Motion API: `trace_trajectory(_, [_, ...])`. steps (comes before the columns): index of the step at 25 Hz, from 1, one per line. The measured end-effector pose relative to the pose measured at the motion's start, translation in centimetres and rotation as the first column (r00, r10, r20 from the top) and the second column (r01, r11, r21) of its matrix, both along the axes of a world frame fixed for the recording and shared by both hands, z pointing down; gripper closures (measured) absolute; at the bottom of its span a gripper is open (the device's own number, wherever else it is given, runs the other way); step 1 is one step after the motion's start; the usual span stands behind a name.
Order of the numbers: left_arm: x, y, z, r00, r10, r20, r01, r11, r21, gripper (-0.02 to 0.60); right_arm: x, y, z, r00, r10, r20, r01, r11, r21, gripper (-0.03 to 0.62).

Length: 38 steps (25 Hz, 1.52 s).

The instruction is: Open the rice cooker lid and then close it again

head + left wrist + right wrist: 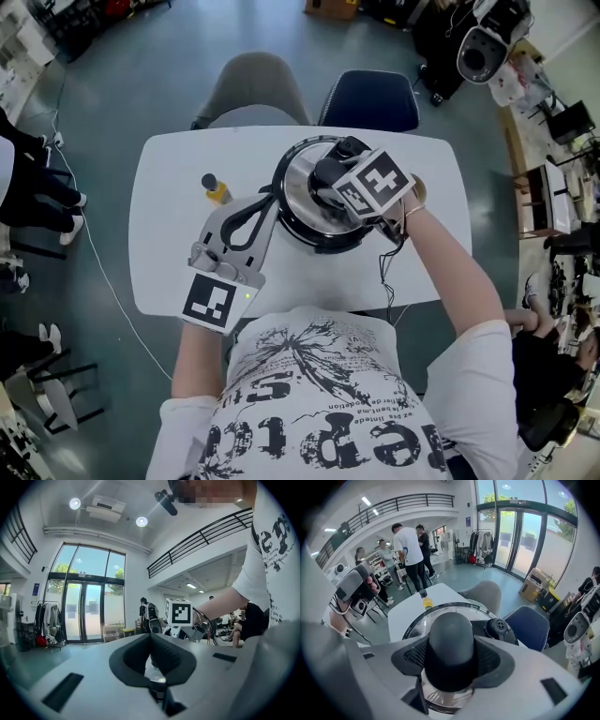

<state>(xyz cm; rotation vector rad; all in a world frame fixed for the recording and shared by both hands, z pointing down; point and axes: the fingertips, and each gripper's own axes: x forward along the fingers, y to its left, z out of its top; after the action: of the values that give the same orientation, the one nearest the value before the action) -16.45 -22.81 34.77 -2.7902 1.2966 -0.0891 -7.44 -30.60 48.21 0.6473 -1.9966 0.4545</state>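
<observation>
A steel rice cooker [314, 236] stands in the middle of a white table [169, 244], with its glass lid [298, 178] resting on it. My right gripper [335, 180] comes down on the lid from above. In the right gripper view its pads grip the black lid knob [450, 644] from both sides, so the right gripper [451, 662] is shut on it. A black steam valve [497, 627] sits beyond the knob. My left gripper [268, 199] lies level on the table. Its curved fingers meet at the tips against the cooker's left side. In the left gripper view a sliver of silver shows between the pads of the left gripper [151, 641].
A small yellow bottle with a black cap [217, 189] stands on the table left of the cooker. A grey chair [258, 89] and a blue chair [370, 98] are at the far edge. A black cable [385, 272] hangs off the near edge.
</observation>
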Motion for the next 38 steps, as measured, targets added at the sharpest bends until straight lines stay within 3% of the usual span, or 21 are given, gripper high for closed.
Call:
trace_trajectory(12, [-1.5, 1.8, -0.6, 0.999, -0.051, -0.013, 0.051, 0.999, 0.010, 0.568, 0.4, 0.0, -2.7, 0.996, 0.063, 0.064, -0.066, 0.997, 0.042, 0.303])
trace_trajectory(17, [-0.2, 2.0, -1.2, 0.998, -0.059, -0.012, 0.059, 0.998, 0.013, 0.568, 2.5, 0.3, -4.8, 0.993, 0.072, 0.094, -0.079, 0.995, 0.066, 0.303])
trace_trajectory(27, [8.3, 4.3, -1.6, 0.997, -0.081, -0.009, 0.081, 0.997, 0.003, 0.568, 12.4, 3.7, -5.4, 0.994, 0.051, 0.099, -0.060, 0.995, 0.084, 0.303])
trace_trajectory(33, [16.1, 6.8, -1.4, 0.998, -0.068, -0.011, 0.068, 0.998, -0.014, 0.568, 18.8, 6.2, -4.8, 0.993, 0.024, 0.113, -0.029, 0.998, 0.049, 0.303])
trace_trajectory(38, [20.1, 8.6, -0.6, 0.997, -0.082, -0.011, 0.082, 0.996, -0.027, 0.568, 22.4, 8.3, -3.2, 0.994, 0.008, 0.109, -0.010, 1.000, 0.021, 0.303])
